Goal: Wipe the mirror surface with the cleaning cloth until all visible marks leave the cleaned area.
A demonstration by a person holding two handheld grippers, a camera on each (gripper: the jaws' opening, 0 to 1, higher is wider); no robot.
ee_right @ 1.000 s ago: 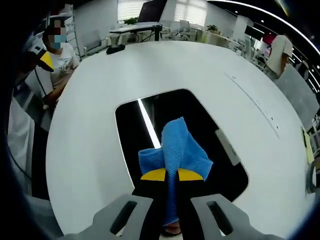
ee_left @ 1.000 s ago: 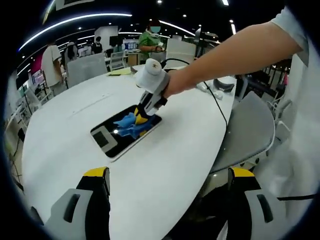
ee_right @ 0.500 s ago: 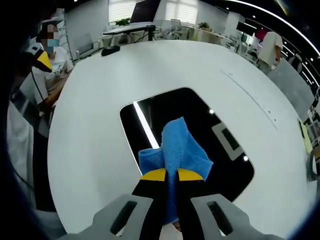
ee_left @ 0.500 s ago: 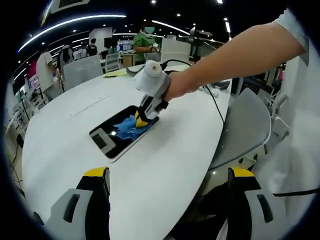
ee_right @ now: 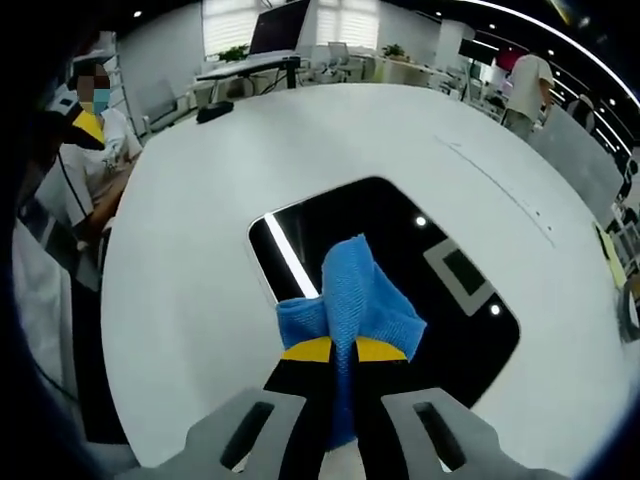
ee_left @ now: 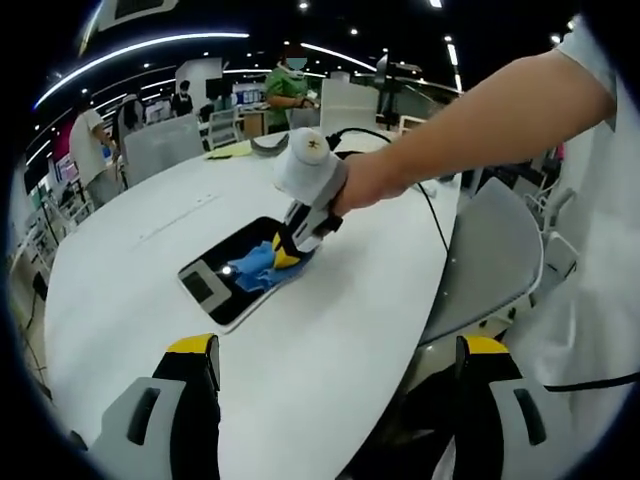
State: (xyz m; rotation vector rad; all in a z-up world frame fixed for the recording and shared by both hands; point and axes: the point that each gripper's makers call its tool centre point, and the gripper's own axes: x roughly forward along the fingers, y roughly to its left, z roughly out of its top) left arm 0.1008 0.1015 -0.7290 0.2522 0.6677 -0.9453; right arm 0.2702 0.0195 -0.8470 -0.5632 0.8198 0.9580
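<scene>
A big white oval table (ee_left: 330,330) is filling most of both views, w/ an open office behind it: desks, chairs, ceiling lights, several people standing far off. A grey chair (ee_left: 490,260) is sitting at the table edge, just beside the person's white-clad body at the right of the left gripper view.

The mirror (ee_right: 400,290), a dark glossy rectangle w/ rounded corners, is lying flat on the table approx. mid-surface. It is reflecting ceiling light strips and spots, plus a small pale square patch toward one end. In the left gripper view the mirror (ee_left: 235,275) is showing beyond the left gripper's jaws.

A bare forearm (ee_left: 480,120) is reaching in from the right of the left gripper view, hand wrapped round the right gripper (ee_left: 287,252), which is pointing down onto the mirror's near end.

The blue cleaning cloth (ee_right: 352,300) is bunched between the right gripper (ee_right: 333,349) jaws, which are pinched tight on it; yellow tips are touching the fabric on both sides. The cloth (ee_left: 258,268) is pressing on the glass near the mirror's edge.

The left gripper (ee_left: 335,350) is hovering over the table's near edge, jaws spread wide apart, gripping nothing.
</scene>
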